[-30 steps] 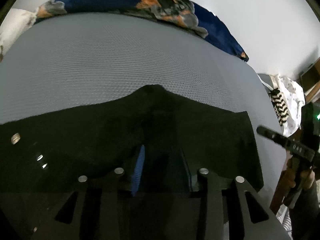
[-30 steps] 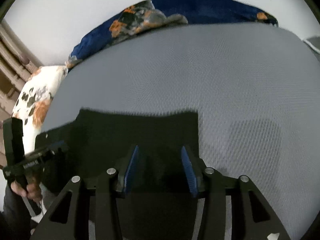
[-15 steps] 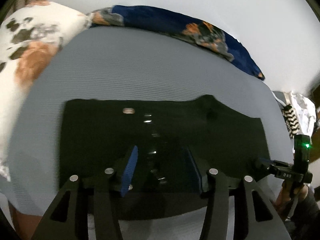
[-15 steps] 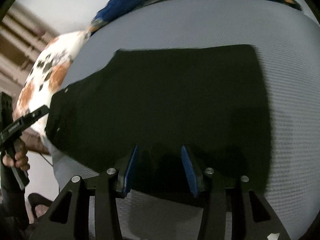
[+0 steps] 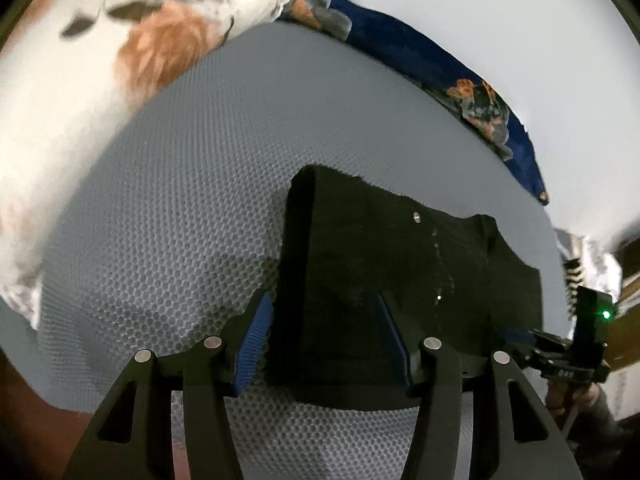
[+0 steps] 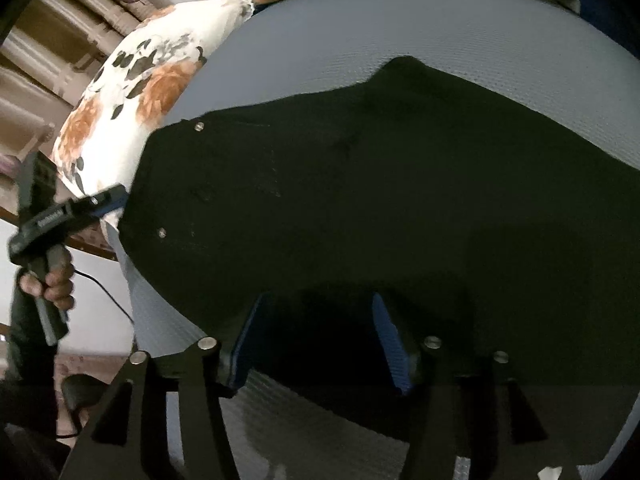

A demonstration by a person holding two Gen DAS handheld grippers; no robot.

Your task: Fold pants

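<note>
The black pants (image 5: 400, 264) lie flat on a grey mesh mattress (image 5: 192, 208), with metal rivets showing near the waist. In the right wrist view the pants (image 6: 360, 208) fill the middle. My left gripper (image 5: 326, 322) is open, its blue pads astride the pants' left near edge, low over the cloth. My right gripper (image 6: 320, 326) is open over the near edge of the pants. The left gripper (image 6: 100, 204) shows at the pants' left corner in the right wrist view; the right gripper (image 5: 520, 338) shows at the right corner in the left wrist view.
A white floral pillow (image 5: 80, 60) lies at the far left of the mattress. A navy floral blanket (image 5: 460, 76) runs along the far edge against a white wall. A zebra-striped item (image 5: 576, 276) sits off the right side. A cable (image 6: 104, 288) hangs below the left hand.
Both grippers have swung outward along the pants' near edge, the left one toward the left corner and the right one toward the right. Both stayed open. The pants stayed flat.
</note>
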